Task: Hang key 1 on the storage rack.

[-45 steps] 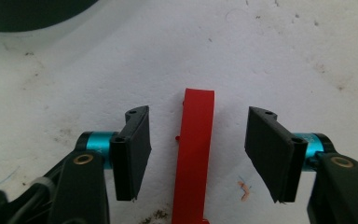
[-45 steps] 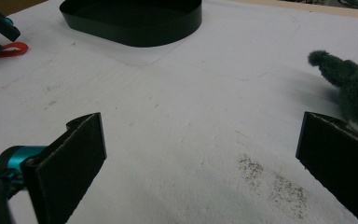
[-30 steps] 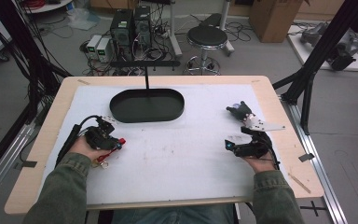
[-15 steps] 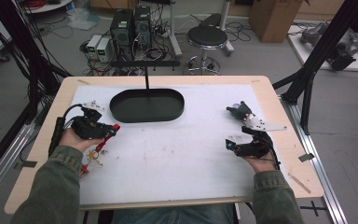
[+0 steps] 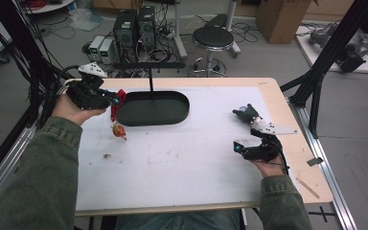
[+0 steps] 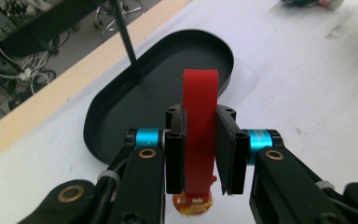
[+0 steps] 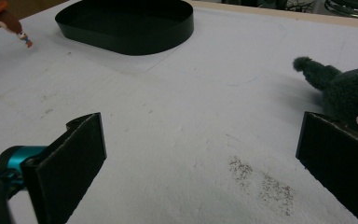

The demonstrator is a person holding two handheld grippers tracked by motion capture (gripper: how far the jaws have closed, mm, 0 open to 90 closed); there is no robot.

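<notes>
- High view: The left gripper [image 5: 111, 99] is up in the air at about 10 o'clock on the surface [image 5: 182, 167]. It sits just beside the left end of the black tray [image 5: 154, 108].
- A red strap [image 5: 117, 102] hangs down from that gripper, and a small orange toy [image 5: 119, 130] hangs at the bottom of the strap. Holding it by the strap lets the toy swing free, clear of the surface. My guess is the toy is going into the tray, since it is held so near it.
- The right gripper [image 5: 242, 146] rests low at about 4 o'clock. A dark plush toy [image 5: 246, 114] lies just past it, at about 3 o'clock. This hand seems to be waiting its turn.
- Left gripper view: The jaws are shut tight on the red strap [image 6: 199, 126], which stands up between them. The orange toy [image 6: 192, 205] peeks out under the jaws. The tray [image 6: 154, 102] lies right ahead at 12 o'clock, so the gripper looks aimed at it.
- Right gripper view: The jaws are wide apart and hold nothing. The plush toy [image 7: 349, 95] is at about 3 o'clock, right by the right jaw. The tray [image 7: 126, 23] is far off at 11 o'clock, and the orange toy [image 7: 9, 21] hangs at 10 o'clock.
</notes>
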